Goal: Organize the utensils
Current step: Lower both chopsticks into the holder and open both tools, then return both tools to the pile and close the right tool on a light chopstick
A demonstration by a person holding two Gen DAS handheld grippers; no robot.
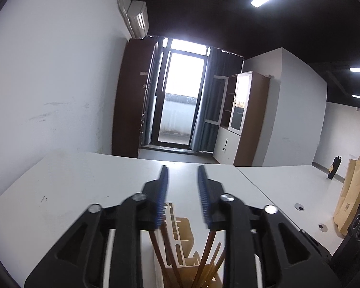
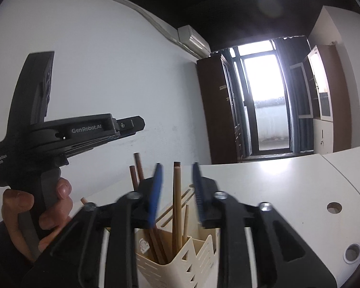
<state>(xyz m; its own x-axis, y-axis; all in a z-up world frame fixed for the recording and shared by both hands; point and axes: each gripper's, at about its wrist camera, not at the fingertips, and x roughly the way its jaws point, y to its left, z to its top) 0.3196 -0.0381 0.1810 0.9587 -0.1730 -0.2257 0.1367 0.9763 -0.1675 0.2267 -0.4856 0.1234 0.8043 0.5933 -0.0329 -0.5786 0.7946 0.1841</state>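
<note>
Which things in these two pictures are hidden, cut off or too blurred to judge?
- Chopsticks, left wrist view: lower ends cut off by the bottom edge, upper parts behind the left gripper.
- Utensil holder, right wrist view: its base is cut off; the right gripper covers its sides.
- Both grippers' blue pads: blurred.
- Paper bag, left wrist view: cut by the right edge.
</note>
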